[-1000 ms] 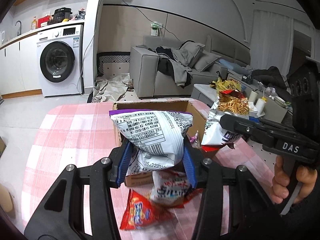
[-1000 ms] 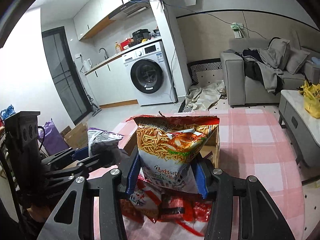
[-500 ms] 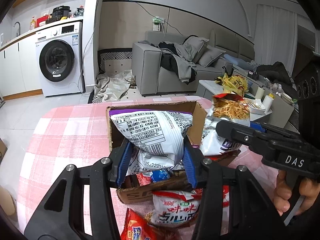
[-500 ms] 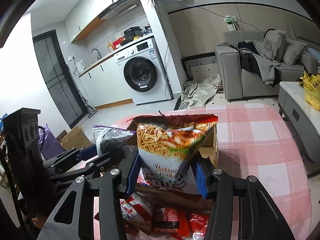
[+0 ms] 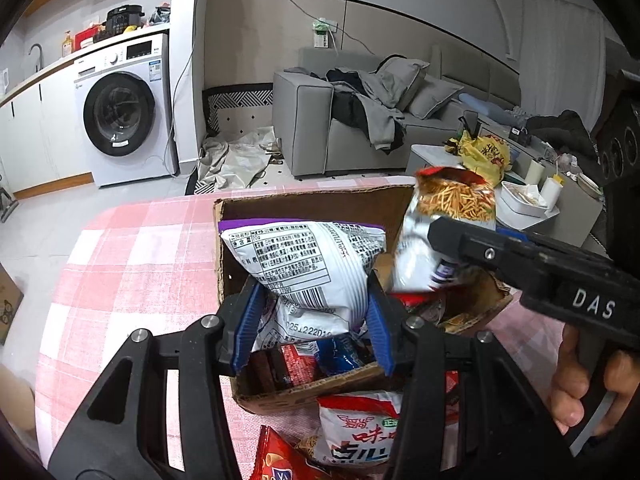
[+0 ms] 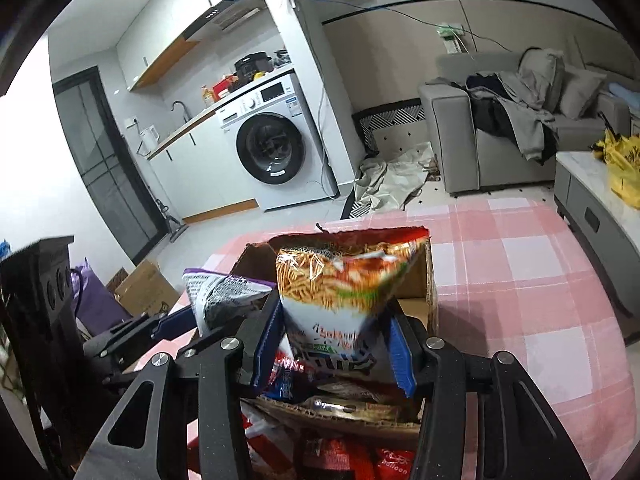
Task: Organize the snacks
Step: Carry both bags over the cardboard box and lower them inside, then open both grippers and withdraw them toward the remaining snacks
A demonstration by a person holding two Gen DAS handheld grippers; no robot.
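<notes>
Your two tools crowd over the cardboard box [image 5: 316,204], each blocking the other's side. Packets [image 5: 320,356] already fill the box floor. More bags [image 5: 360,432] lie before its near wall; the pink checked table [image 6: 520,280] beyond is bare.

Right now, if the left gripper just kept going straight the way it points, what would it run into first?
Most likely the snacks already lying in the cardboard box. The left gripper, its jaws shut on the white and purple snack bag, points down into the open box, so the bag would land on them first. Depth is unclear.
</notes>
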